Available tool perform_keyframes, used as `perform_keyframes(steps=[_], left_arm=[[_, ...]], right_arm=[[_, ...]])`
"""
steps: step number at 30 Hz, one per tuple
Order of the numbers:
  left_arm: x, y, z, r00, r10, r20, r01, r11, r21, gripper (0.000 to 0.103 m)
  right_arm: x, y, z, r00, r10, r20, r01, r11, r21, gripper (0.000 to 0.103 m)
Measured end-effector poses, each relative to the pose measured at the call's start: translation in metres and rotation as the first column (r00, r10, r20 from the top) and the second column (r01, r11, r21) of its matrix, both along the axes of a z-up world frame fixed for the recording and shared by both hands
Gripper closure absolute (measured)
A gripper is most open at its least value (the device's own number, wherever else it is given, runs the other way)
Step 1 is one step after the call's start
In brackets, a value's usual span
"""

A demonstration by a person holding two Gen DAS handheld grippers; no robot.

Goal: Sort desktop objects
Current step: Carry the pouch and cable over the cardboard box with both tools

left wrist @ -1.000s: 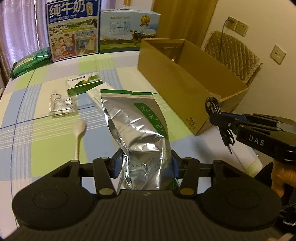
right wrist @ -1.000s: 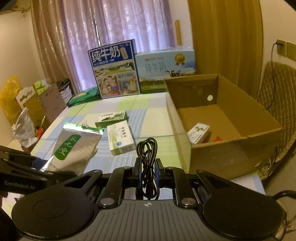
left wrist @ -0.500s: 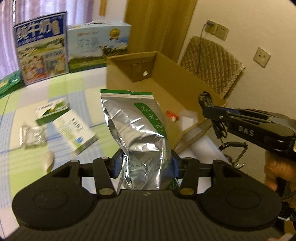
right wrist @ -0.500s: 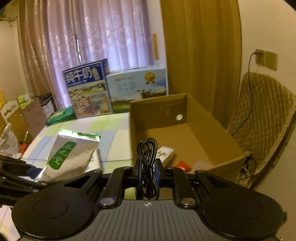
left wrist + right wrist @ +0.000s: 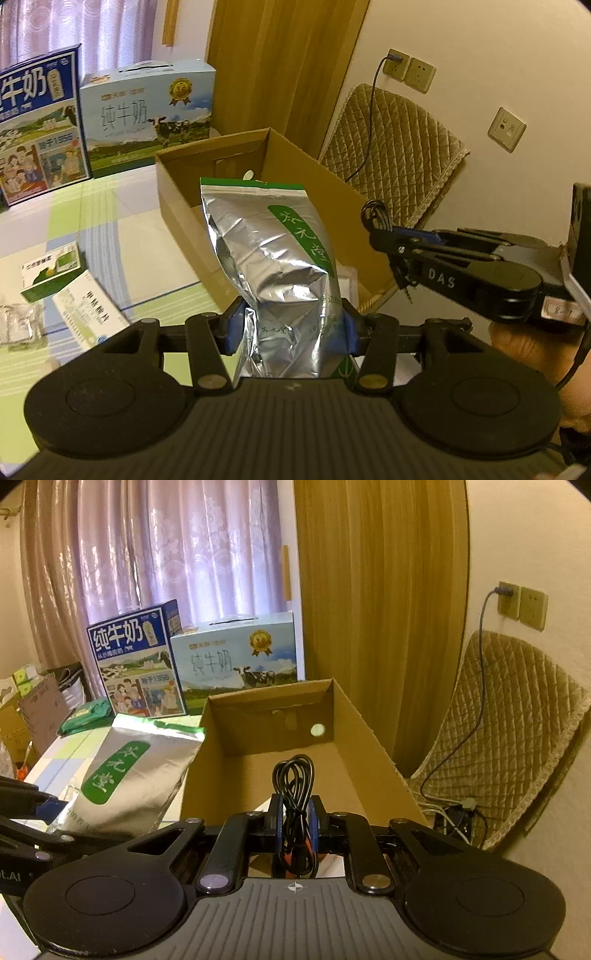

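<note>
My left gripper (image 5: 290, 326) is shut on a silver foil pouch (image 5: 271, 258) with a green label, held upright over the near left part of the open cardboard box (image 5: 295, 162). The same pouch (image 5: 129, 775) shows at the left of the right wrist view, beside the box (image 5: 354, 731). My right gripper (image 5: 294, 819) is shut on a coiled black cable (image 5: 294, 779), held above the box's near end. From the left wrist view the right gripper (image 5: 384, 236) sits to the right of the pouch, the cable (image 5: 376, 216) looped at its tip.
Two milk cartons (image 5: 136, 664) (image 5: 236, 661) stand behind the box. A green-and-white box (image 5: 51, 267), a white box (image 5: 90, 314) and a clear packet (image 5: 18, 326) lie on the checked tablecloth at left. A quilted chair (image 5: 509, 731) and wall sockets (image 5: 521, 603) are on the right.
Both grippers have moved right and forward from above the table to over the cardboard box, each still holding its item. The box now fills the middle of both views.
</note>
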State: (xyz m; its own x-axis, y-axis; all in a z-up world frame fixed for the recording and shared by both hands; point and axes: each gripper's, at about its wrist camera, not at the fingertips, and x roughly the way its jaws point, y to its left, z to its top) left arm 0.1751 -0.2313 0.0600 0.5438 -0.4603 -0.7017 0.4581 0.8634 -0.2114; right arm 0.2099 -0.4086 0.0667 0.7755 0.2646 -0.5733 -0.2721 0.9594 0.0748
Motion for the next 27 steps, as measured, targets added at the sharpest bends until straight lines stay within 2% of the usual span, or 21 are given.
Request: perform_keyframes(steps=[7,12,18,27], left_arm=[[0.029,-0.011,0.005,1.0,0.014,-0.002,-0.015,0.999,-0.029,0.058],[0.054,-0.016,0.004,0.998,0.058,-0.023,-0.06,0.997,-0.057,0.058],[0.076,-0.028,0.0,0.996,0.079,-0.033,-0.081,0.995,-0.057,0.058],[0.096,-0.042,-0.015,0.994,0.093,-0.063,-0.098,0.993,-0.067,0.058]], right_arm=[[0.025,-0.006,0.005,1.0,0.003,0.005,-0.003,1.0,0.008,0.093],[0.046,-0.003,0.003,1.0,0.005,0.004,-0.005,1.0,0.004,0.093],[0.07,-0.008,-0.005,1.0,-0.012,-0.011,0.012,1.0,0.027,0.092],[0.082,-0.025,-0.023,0.998,-0.042,-0.041,0.044,0.998,0.043,0.092]])
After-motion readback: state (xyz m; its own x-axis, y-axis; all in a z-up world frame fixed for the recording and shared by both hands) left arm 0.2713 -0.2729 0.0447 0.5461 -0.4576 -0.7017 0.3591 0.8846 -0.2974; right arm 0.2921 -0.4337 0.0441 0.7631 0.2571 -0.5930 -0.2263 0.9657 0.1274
